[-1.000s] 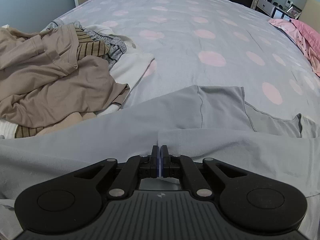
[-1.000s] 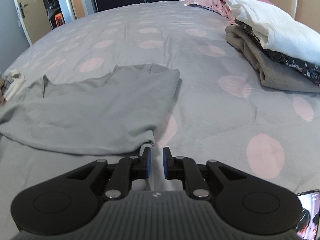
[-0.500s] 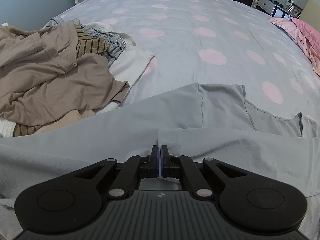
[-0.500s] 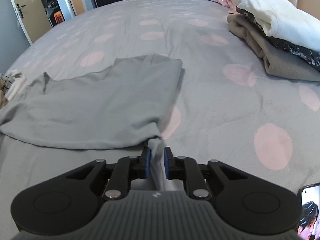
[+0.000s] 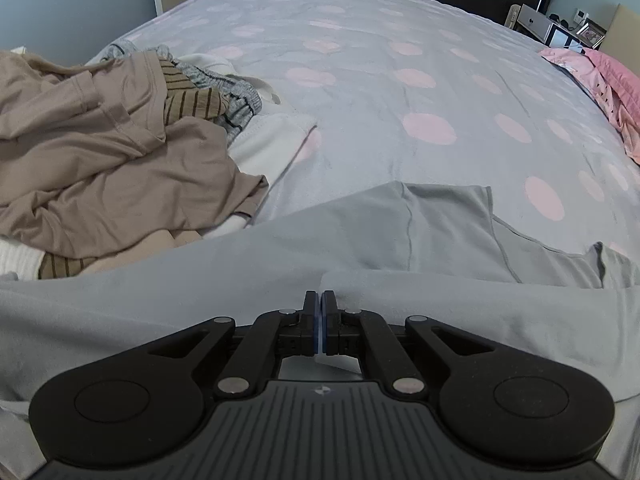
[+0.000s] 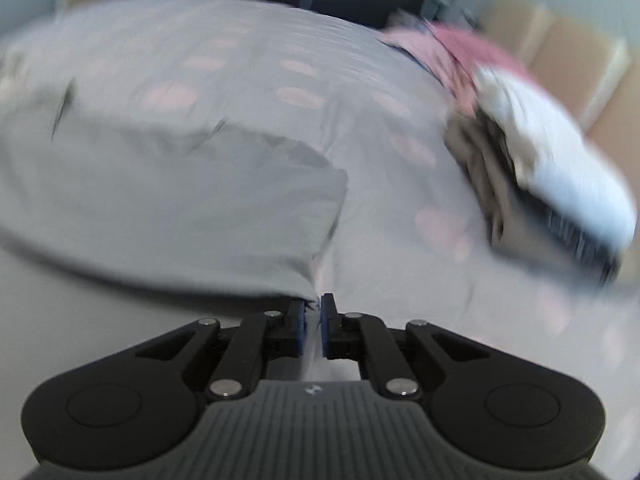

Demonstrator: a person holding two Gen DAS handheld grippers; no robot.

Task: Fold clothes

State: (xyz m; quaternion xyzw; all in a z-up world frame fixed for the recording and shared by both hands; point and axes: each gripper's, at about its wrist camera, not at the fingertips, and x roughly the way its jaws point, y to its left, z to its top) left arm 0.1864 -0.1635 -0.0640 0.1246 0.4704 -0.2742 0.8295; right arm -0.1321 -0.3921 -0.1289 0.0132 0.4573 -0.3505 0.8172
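A light grey T-shirt [image 5: 400, 232] lies spread on the bed, partly folded over itself. My left gripper [image 5: 320, 300] is shut on its near edge, with cloth pinched between the blue pads. In the right wrist view, which is blurred by motion, the same grey shirt [image 6: 168, 192] stretches left, and my right gripper [image 6: 313, 304] is shut on its near right corner, with a strip of cloth between the fingers.
The bed cover [image 5: 400, 80] is grey with pink dots. A heap of unfolded beige, striped and white clothes [image 5: 112, 160] lies at the left. A stack of folded clothes [image 6: 540, 184] sits at the right, with pink pillows [image 5: 600, 88] behind it.
My right gripper has closed on the shirt's corner and swung quickly, blurring its view. My left gripper stays shut on the shirt's edge and has risen slightly.
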